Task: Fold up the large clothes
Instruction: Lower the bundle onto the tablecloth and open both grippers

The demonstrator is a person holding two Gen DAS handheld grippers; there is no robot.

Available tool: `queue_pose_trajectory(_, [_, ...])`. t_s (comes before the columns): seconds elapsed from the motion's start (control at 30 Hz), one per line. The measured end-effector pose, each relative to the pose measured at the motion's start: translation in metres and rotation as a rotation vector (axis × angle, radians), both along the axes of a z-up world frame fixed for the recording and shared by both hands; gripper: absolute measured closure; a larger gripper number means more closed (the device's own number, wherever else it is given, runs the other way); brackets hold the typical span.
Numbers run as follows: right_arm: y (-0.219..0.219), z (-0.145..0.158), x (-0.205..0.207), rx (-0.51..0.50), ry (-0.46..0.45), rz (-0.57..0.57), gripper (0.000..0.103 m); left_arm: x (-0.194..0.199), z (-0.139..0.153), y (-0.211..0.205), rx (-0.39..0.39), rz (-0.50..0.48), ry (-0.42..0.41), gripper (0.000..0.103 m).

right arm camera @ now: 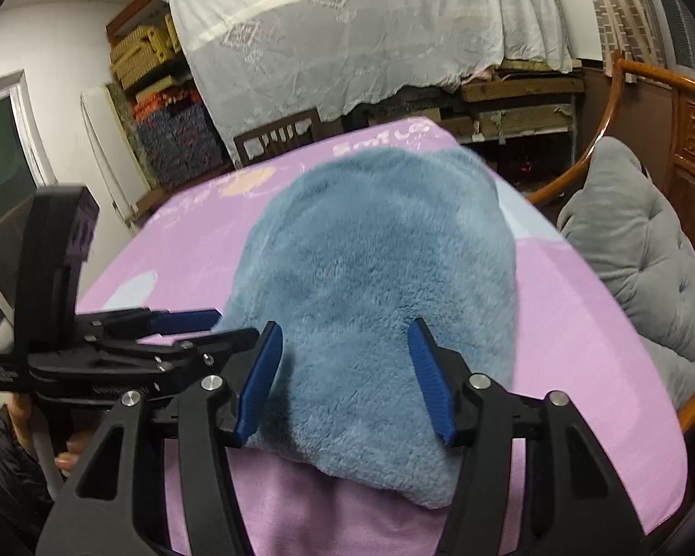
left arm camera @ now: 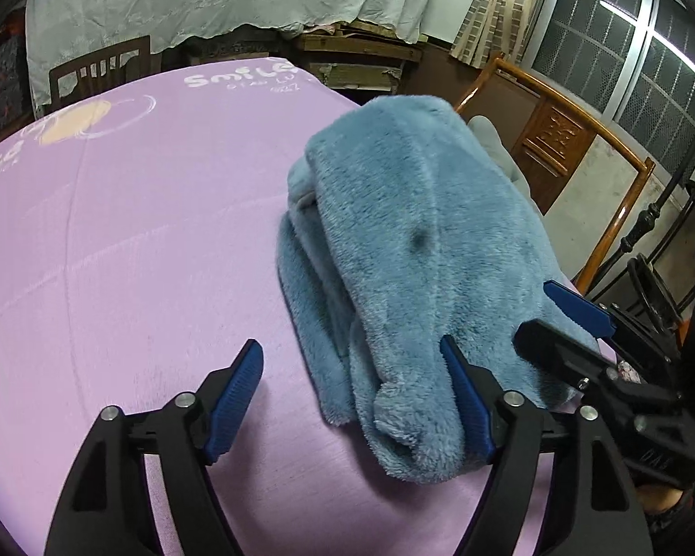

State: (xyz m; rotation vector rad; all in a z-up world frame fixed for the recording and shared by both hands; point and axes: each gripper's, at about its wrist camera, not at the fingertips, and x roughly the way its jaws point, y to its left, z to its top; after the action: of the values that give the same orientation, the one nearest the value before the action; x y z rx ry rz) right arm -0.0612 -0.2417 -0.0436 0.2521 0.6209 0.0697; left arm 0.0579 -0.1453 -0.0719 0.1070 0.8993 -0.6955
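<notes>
Presently the folded blue fleece garment (left arm camera: pixel 407 250) is lying on the pink sheet (left arm camera: pixel 139 231), long axis running away; right gripper (right arm camera: pixel 347 377), nearer, is straddling its near end, jaws spread, while left gripper (left arm camera: pixel 352 398) is standing open leftward.

My left gripper (left arm camera: pixel 352 398) is spread wide, its blue ribbed fingers (left arm camera: pixel 236 398) well apart and level with each other, nothing clamped between them. My right gripper (right arm camera: pixel 345 382) is spread wide too, its blue fingers (right arm camera: pixel 262 382) pointing forward and slightly upward. The two sit close side by side: from the left wrist, the right one comes in low on the right with its fingers aimed leftward; from the right wrist, the left one lies low on the left, my left hand (right arm camera: pixel 69 456) under it.
</notes>
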Motion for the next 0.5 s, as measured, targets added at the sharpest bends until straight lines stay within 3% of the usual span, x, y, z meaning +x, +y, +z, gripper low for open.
queue_pose_trajectory(0.13, [0.009, -0.003, 0.001, -0.041, -0.002, 0.011, 0.042, 0.005, 0.002, 0.006, -0.014, 0.018, 0.019, 0.021])
queue_pose_trajectory(0.27, [-0.012, 0.014, -0.005, 0.061, -0.021, -0.009, 0.042, -0.013, 0.025, 0.008, 0.032, 0.046, -0.081, 0.022])
queue_pose_trajectory(0.4, [-0.028, 0.048, -0.035, 0.074, -0.090, -0.121, 0.014, -0.046, 0.056, 0.010, 0.048, 0.057, -0.197, 0.021])
queue_pose_trajectory(0.5, [-0.028, 0.067, -0.055, 0.052, -0.117, -0.162, 0.007, -0.073, 0.078, 0.015, 0.030, 0.071, -0.265, 0.013])
